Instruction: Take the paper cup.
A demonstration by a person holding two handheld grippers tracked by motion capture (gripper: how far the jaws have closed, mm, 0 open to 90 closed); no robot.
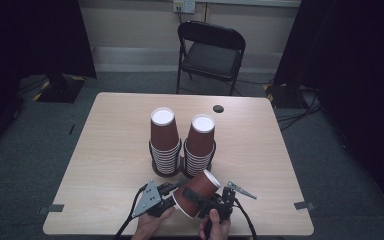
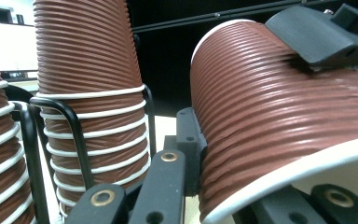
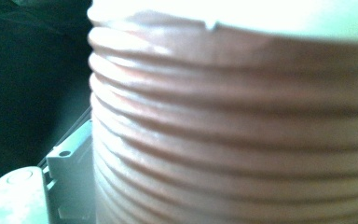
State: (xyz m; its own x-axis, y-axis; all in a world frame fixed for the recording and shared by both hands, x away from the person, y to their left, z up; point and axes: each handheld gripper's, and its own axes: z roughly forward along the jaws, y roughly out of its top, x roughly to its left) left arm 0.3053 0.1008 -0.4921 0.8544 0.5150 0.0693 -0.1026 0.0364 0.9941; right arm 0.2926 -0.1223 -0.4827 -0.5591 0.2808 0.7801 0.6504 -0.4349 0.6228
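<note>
A ribbed brown paper cup (image 1: pixel 197 192) with a white rim lies tilted on its side just above the table's front edge, mouth toward the person. My left gripper (image 1: pixel 172 194) comes in from its left and is shut on it. My right gripper (image 1: pixel 206 201) grips it from the right, one jaw lying across the wall. In the left gripper view the cup (image 2: pixel 270 121) sits between my jaws, and a finger (image 2: pixel 317 32) of the right gripper dents its side. The cup's wall (image 3: pixel 233 140) stands close up in the right gripper view.
Two stacks of upside-down cups, left (image 1: pixel 164 137) and right (image 1: pixel 201 142), stand in a black wire holder (image 1: pixel 167 172) at mid-table, just behind the held cup. The nearer stack (image 2: pixel 91 70) rises close by. A folding chair (image 1: pixel 211 52) stands beyond the table (image 1: pixel 260 150).
</note>
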